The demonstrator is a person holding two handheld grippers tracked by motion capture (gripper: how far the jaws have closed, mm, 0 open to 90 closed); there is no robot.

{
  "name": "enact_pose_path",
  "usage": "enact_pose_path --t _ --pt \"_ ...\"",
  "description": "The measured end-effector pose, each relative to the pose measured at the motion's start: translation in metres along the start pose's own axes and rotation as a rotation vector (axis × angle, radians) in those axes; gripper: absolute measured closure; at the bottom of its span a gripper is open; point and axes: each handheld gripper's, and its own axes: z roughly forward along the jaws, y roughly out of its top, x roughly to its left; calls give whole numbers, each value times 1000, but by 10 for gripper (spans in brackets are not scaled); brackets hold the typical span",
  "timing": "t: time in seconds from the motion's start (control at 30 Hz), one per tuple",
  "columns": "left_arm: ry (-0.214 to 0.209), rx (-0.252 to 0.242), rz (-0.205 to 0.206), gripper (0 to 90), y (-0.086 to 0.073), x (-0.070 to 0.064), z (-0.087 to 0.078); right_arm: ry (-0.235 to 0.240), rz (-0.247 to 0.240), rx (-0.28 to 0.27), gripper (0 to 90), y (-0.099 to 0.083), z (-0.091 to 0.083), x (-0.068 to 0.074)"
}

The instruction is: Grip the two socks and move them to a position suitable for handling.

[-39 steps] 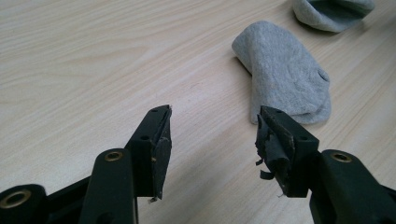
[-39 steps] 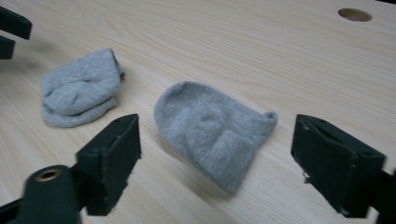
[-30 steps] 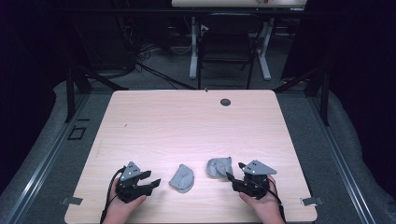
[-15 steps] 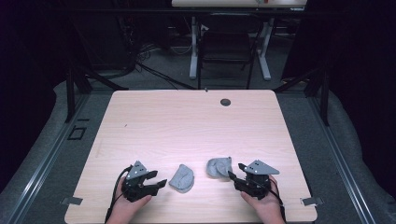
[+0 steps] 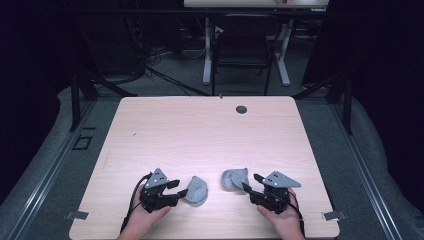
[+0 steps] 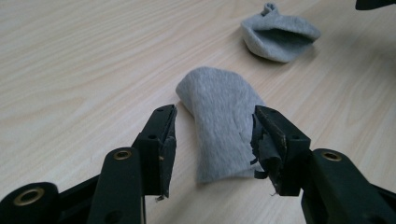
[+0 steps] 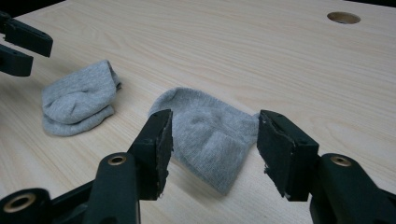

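Two grey socks lie apart near table's [image 5: 210,130] front edge. Left gripper [image 5: 181,189] open, jaws straddling left sock [image 5: 196,190]. Right gripper [image 5: 251,183] open around right sock [image 5: 234,178]. Neither gripped yet; grabbing and pairing probably all ahead.

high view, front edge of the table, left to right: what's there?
left gripper → left grey sock → right grey sock → right gripper, all on the wooden table.

Overhead faces forward; 2 close views perhaps share socks [image 5: 196,190].
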Motion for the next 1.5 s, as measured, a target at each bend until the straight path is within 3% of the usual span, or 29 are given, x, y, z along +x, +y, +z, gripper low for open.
enact_pose_path --t 0.23,0.43,0.63,0.8,1.13,1.5 --pt "33 2 0 495 6 -2 12 -7 18 -6 443 0 -1 -2" --pt "27 18 51 627 6 -8 16 -12 22 -1 443 -1 -1 -3" --pt "21 40 54 727 5 -12 23 -14 34 -10 488 0 -3 -3" --pt "24 85 78 745 -2 -16 34 -14 36 9 510 -1 -2 -4" --pt "26 104 89 736 -6 -24 36 -13 21 19 518 -1 -1 -2" --pt "6 115 39 713 -12 -36 34 7 26 33 555 -3 0 -1"
